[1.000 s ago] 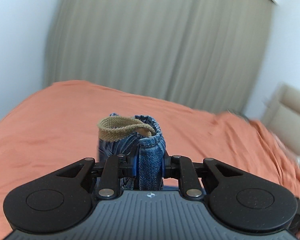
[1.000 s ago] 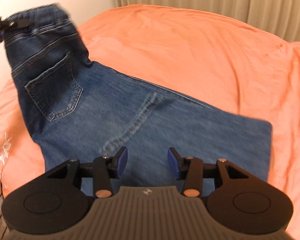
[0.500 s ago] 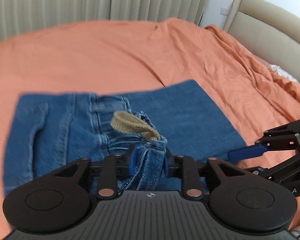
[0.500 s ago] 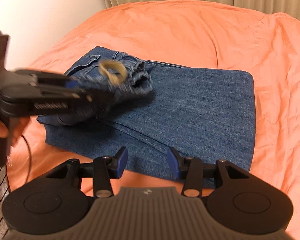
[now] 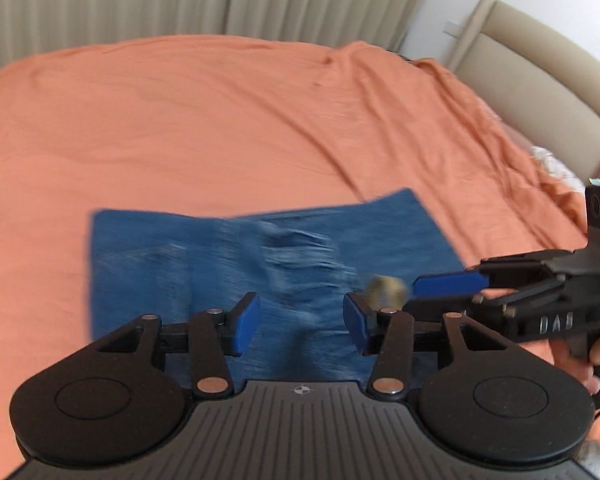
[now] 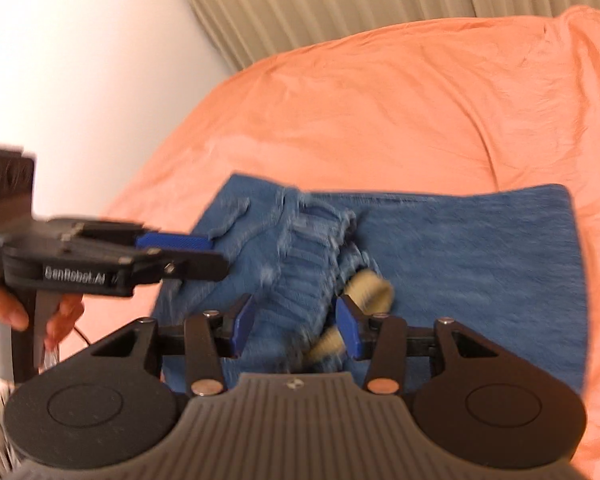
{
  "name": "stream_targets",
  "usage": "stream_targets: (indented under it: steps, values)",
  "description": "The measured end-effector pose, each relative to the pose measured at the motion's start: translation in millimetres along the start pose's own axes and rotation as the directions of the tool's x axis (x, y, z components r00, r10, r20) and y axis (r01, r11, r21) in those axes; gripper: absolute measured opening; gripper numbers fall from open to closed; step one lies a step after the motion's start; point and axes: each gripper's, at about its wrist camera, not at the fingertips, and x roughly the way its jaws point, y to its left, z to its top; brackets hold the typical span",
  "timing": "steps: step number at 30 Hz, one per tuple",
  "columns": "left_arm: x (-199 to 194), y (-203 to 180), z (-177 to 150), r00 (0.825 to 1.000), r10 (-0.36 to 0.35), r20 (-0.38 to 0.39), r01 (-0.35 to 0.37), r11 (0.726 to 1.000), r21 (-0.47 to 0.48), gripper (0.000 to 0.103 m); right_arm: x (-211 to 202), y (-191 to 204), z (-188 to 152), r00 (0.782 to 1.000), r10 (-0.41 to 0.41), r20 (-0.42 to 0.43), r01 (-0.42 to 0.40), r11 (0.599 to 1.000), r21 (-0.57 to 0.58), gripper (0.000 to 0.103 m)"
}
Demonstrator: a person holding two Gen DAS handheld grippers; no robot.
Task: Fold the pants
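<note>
The blue jeans lie folded on the orange bed, motion-blurred. Their bunched waistband with a tan drawstring loop rests on top of the leg part. My left gripper hovers just over the denim; its jaws are opening and nothing is pressed between the pads. My right gripper stands over the waistband, its jaws also opening; the fabric lies beneath them, ungripped. Each gripper shows from the side in the other's view: the right gripper and the left gripper.
A beige headboard bounds the bed on the right, pleated curtains hang behind it, and a white wall stands at the left. A hand grips the left tool's handle. Bare orange sheet surrounds the jeans.
My left gripper carried the waistband down onto the leg part and let go, its jaws now wide apart. The right gripper has shifted over the dropped waistband.
</note>
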Motion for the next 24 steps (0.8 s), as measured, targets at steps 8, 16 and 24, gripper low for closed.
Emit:
stream_targets:
  steps: [8, 16, 24]
  values:
    - [16.7, 43.0, -1.4, 0.997, 0.078, -0.029, -0.077, 0.997, 0.007, 0.052, 67.9, -23.2, 31.9, 0.999, -0.041, 0.014, 0.038, 0.983, 0.177, 0.046]
    - [26.3, 61.9, -9.1, 0.999, 0.036, -0.031, -0.036, 0.999, -0.011, 0.052, 112.4, -30.9, 38.3, 0.999, -0.028, -0.019, 0.031, 0.971, 0.236, 0.044]
    - [14.8, 65.3, -14.5, 1.000, 0.027, -0.009, -0.027, 0.999, -0.027, 0.052, 80.4, 19.3, 45.2, 0.992, -0.122, 0.043, 0.119, 0.991, 0.055, 0.015]
